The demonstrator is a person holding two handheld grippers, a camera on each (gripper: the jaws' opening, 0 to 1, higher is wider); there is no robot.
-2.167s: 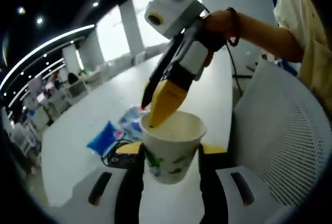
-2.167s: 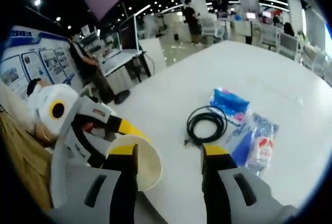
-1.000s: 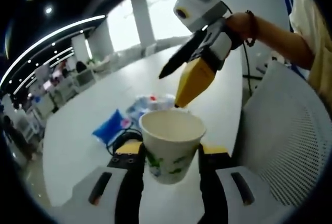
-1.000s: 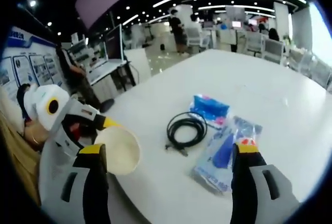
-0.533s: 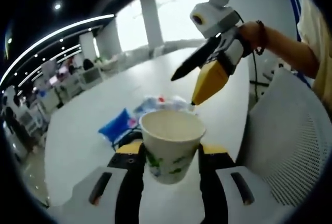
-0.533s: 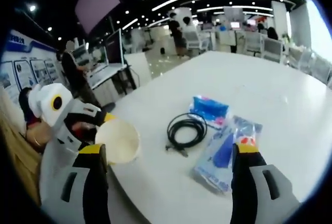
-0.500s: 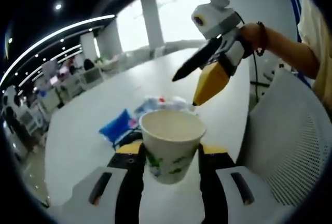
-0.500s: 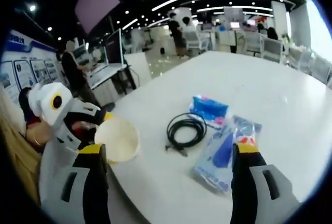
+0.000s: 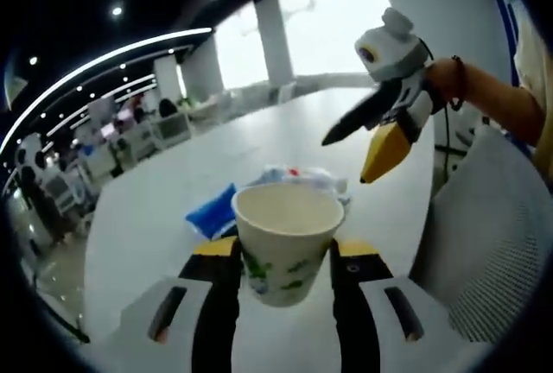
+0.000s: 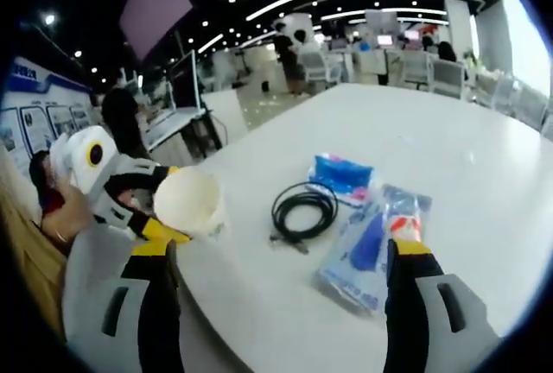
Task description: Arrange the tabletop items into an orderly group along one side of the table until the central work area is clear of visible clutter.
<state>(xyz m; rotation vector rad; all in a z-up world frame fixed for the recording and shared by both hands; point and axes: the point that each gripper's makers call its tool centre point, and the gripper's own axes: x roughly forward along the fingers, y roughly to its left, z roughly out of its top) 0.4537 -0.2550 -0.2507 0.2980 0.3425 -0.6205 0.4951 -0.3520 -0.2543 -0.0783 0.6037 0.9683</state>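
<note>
We see the left gripper (image 9: 282, 261) clamped on a paper cup (image 9: 288, 241) (held upright) above the counter (image 10: 449, 166) edge; the right gripper (image 10: 281, 265) gapes wide and empty near the coiled cable (image 10: 303, 209).

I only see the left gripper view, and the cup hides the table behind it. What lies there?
Observer: A coiled black cable, just in front of the blue pack.
Operator: Is the right hand-held gripper free to take it?
Observer: Yes, its jaws stand wide apart with nothing between them.
Operator: Anything crowding the cable?
Observer: A clear bag lies right beside it; I cannot tell if they touch.
</note>
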